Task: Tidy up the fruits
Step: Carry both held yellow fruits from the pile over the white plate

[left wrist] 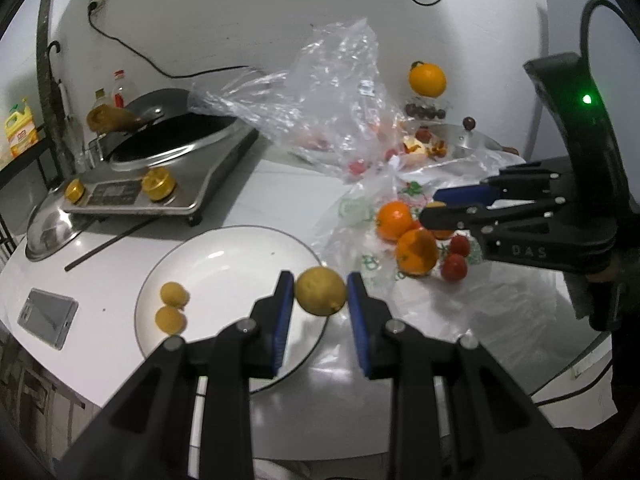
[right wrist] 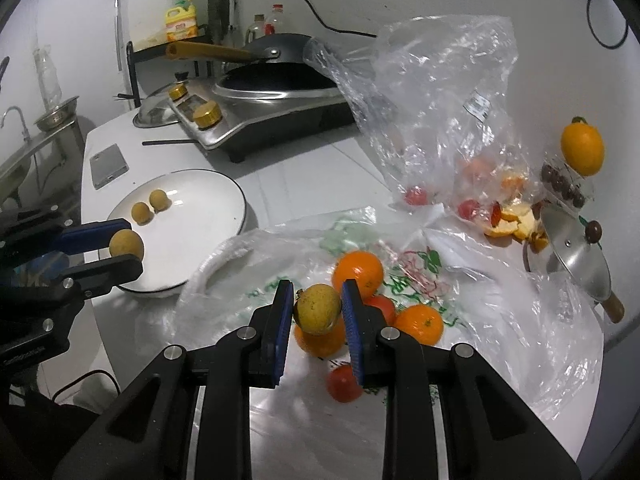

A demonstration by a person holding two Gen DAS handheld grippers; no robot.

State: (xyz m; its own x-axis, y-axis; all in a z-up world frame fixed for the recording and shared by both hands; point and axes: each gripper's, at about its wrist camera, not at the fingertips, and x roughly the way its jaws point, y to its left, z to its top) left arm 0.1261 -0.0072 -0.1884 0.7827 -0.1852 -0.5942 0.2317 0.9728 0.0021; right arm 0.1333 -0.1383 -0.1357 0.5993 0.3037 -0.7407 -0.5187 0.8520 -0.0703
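Two small yellow fruits [left wrist: 172,306] already lay on your plate [left wrist: 224,256]; each hand-held gripper, left [left wrist: 320,292] and right [right wrist: 316,308], clamped another, while oranges [right wrist: 358,270] and tomatoes [right wrist: 344,382] remained on the bag [right wrist: 500,320].

You have two small yellow-brown fruits [right wrist: 150,206] on the plate [right wrist: 208,216], one in each gripper, three oranges [right wrist: 358,272] on the printed bag [right wrist: 248,292], one phone [right wrist: 108,165].
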